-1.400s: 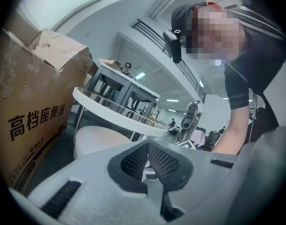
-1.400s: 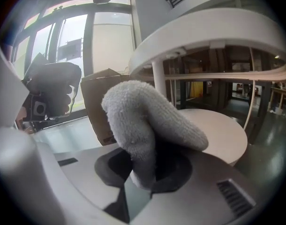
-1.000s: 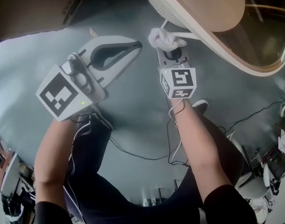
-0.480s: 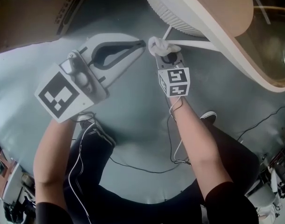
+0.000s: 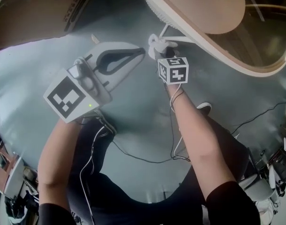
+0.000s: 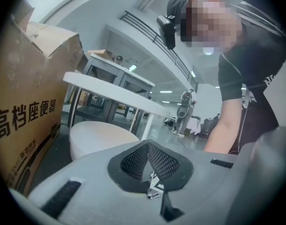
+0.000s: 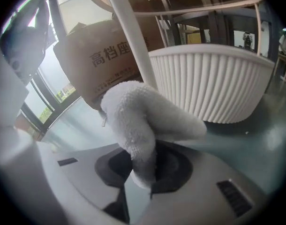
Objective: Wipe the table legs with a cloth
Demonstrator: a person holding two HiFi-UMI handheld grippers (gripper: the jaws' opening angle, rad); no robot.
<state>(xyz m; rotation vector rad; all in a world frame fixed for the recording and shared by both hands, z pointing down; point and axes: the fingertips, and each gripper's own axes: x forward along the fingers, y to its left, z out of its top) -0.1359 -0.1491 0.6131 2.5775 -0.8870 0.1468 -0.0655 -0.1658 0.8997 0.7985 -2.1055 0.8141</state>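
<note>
The fluffy white terry cloth (image 7: 142,118) is soft, light and limp (it folds over itself and droops to one side). It should therefore mould round a thin, stiff leg without sliding off. By my judgement the best hold is a deep pinch on a bunched fold, leaving a fat pad free to rub with. The right gripper (image 7: 144,175) has it that way: its black-padded jaws are clamped on the lower tail of the cloth, and the bulk stands proud beyond them. The cloth lies against the slender white table leg (image 7: 130,39), which slants up behind it toward the round pale wooden tabletop (image 5: 213,8). How hard it presses I cannot tell. The left gripper (image 5: 141,52) hangs beside, over the floor, its jaws pressed together on nothing.

Below is a smooth grey-green floor (image 5: 133,121) with a dull sheen, and thin dark cables (image 5: 150,161) trail across it. Near the leg stands a white ribbed round drum (image 7: 213,78), and behind it a brown printed cardboard box (image 5: 35,8). The room looks like an open hall with glazed walls.
</note>
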